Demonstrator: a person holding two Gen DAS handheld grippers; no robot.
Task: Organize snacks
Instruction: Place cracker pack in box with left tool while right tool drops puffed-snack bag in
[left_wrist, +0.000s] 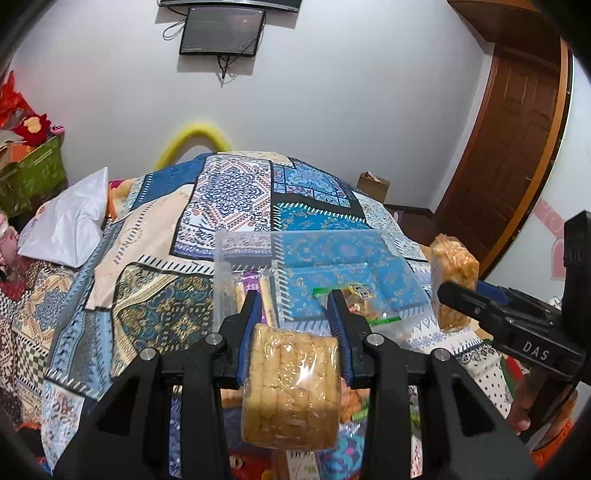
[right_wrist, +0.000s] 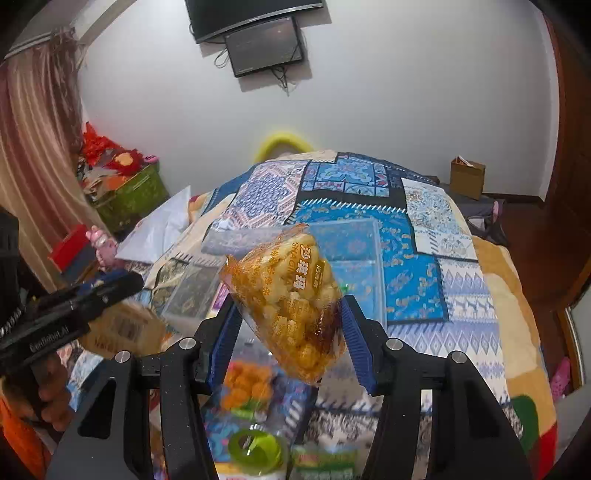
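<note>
Wrapped in clear film, a block of pale puffed-rice cake (left_wrist: 290, 384) sits nearest the left wrist lens, clamped between the blue pads of the left gripper (left_wrist: 295, 306) and held above the patchwork bedspread (left_wrist: 155, 302). Just beyond the fingertips lies a clear plastic organizer box (left_wrist: 306, 240) with dividers; one narrow compartment on its left holds stick-shaped packets, and a small green-edged snack bag (left_wrist: 354, 299) rests in the wider section.

From the right wrist view, the right gripper (right_wrist: 288, 314) is closed on a second snack, an orange-printed sachima packet (right_wrist: 284, 299), tilted with one corner pointing up and left. It hangs in the air in front of the same clear box (right_wrist: 347, 236), not touching it. Beneath this gripper, blurred, are a pack with orange round pieces (right_wrist: 247, 384) and a green-lidded jar (right_wrist: 256, 448) on the bedspread (right_wrist: 461, 295).

Each gripper shows in the other's view: the right one (left_wrist: 456, 291) enters from the right edge holding its packet (left_wrist: 452, 273) upright over the bed's right side, and the left one (right_wrist: 122, 284) comes in from the left edge with its block (right_wrist: 122, 328) blurred below it.

Behind the bed stand a white wall, a wall-mounted dark screen (left_wrist: 221, 31), a green storage box (left_wrist: 29, 173) with red toys, and a brown wooden door (left_wrist: 517, 147)
</note>
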